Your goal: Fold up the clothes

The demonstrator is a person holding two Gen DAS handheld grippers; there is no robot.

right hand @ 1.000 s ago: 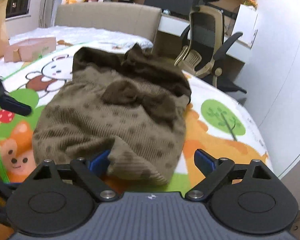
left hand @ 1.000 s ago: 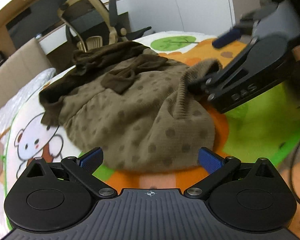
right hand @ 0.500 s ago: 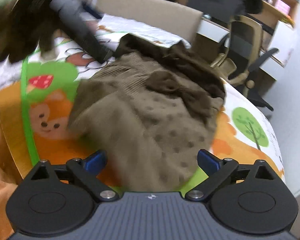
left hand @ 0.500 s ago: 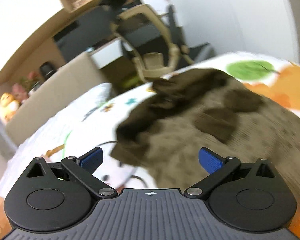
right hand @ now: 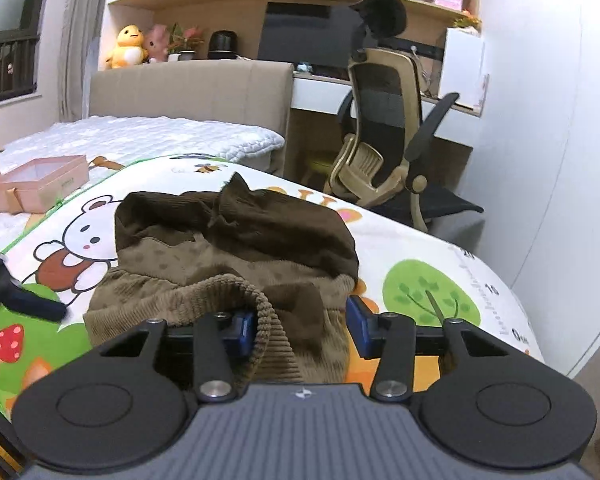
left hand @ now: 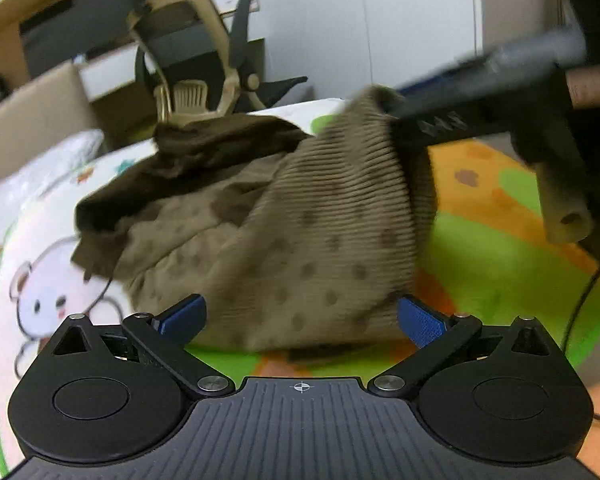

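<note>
**Mia:** Where is the brown dress point(right hand: 228, 264) lying?

**Ben:** It is lying on the cartoon play mat point(right hand: 428, 264), bunched up. The dark brown top is pointing away toward the office chair point(right hand: 384, 136), and the dotted skirt is pointing back toward us. So its long way is running from near to far.

**Mia:** How much folding is getting done?

**Ben:** I think it is only starting. 1 skirt corner is being lifted up and over. The rest is still looking lumpy, so the sides and top are waiting.

**Mia:** What are the 2 tools doing?

**Ben:** The right gripper point(right hand: 300, 330) is pinching the ribbed skirt edge. The left gripper point(left hand: 300, 314) is hanging wide open, holding nothing, right by the hem.

**Mia:** Is the hem touching it?

**Ben:** The picture is blurry there, so I cannot tell.
</note>
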